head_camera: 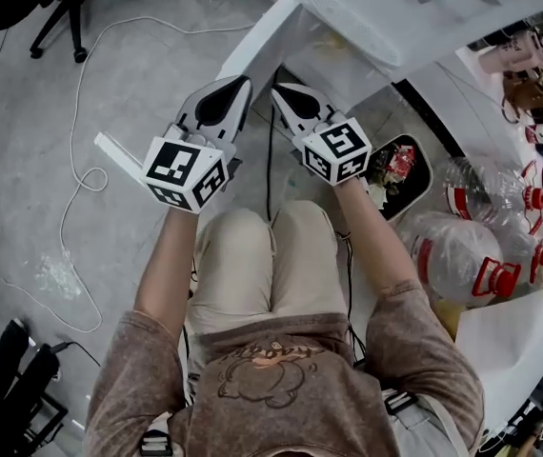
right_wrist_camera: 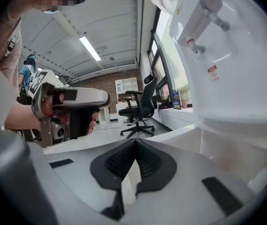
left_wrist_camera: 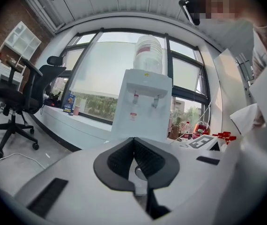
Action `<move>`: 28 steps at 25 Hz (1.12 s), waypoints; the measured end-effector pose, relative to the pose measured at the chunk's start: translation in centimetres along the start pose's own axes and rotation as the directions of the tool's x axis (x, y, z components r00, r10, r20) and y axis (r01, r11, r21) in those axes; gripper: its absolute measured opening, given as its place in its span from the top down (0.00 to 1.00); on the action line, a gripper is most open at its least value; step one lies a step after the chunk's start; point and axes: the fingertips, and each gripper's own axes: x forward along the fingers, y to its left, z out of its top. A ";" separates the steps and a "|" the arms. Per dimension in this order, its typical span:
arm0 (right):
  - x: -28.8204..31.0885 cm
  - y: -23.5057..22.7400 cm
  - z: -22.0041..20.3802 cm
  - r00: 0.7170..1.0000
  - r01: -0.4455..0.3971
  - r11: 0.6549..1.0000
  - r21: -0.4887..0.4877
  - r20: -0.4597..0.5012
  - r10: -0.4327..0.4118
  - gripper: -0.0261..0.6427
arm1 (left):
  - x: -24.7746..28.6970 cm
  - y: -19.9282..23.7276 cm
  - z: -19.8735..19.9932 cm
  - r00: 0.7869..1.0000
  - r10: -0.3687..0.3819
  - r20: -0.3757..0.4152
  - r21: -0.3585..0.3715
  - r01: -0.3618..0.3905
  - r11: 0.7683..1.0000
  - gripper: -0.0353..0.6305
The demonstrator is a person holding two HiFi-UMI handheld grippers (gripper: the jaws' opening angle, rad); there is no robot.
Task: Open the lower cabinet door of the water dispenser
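Observation:
The white water dispenser (head_camera: 348, 27) stands just ahead of both grippers, with a clear bottle (left_wrist_camera: 149, 53) on top and two taps (left_wrist_camera: 145, 99). My left gripper (head_camera: 245, 81) points at it from a short way off, jaws shut with nothing between them. My right gripper (head_camera: 276, 89) is beside the left one, close to the dispenser's front (right_wrist_camera: 232, 78), also shut and empty. The left gripper view's own gripper body hides the dispenser's lower part. In the right gripper view a white lower panel (right_wrist_camera: 236, 149) shows below the tap shelf; I cannot tell how the cabinet door stands.
Several large water bottles (head_camera: 462, 250) with red caps lie at the right beside a black tray (head_camera: 400, 169) of scraps. A white cable (head_camera: 81, 179) trails over the floor at the left. A black office chair (left_wrist_camera: 16, 100) stands by the window sill.

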 end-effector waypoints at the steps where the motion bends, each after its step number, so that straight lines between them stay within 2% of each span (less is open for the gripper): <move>1: -0.7 0.0 1.2 1.000 0.012 1.000 -0.011 0.001 -0.012 0.95 | 0.0 -0.4 1.1 1.000 -0.009 0.002 0.000 0.009 1.000 0.92; 5: -3.3 0.4 6.6 0.998 0.057 0.998 -0.022 0.001 -0.056 0.95 | -0.1 -1.9 5.6 0.999 -0.043 -0.017 0.001 0.043 0.999 0.92; 8: -5.0 1.2 11.3 0.997 0.078 0.997 -0.012 0.002 -0.078 0.95 | -0.6 -3.1 9.1 0.996 -0.070 -0.052 0.033 0.071 0.997 0.92; 13: -9.1 3.4 20.7 0.995 0.101 0.995 -0.012 0.024 -0.101 0.95 | -1.9 -5.3 16.9 0.994 -0.083 -0.068 0.045 0.086 0.995 0.92; 18: -13.8 4.1 28.7 0.983 0.174 0.984 0.020 0.049 -0.175 0.95 | -2.7 -8.5 24.6 0.988 -0.126 -0.086 0.065 0.132 0.989 0.92; 28: -21.0 5.9 41.8 0.954 0.279 0.957 0.080 0.088 -0.286 0.95 | -4.4 -14.3 36.6 0.972 -0.197 -0.129 0.032 0.203 0.979 0.92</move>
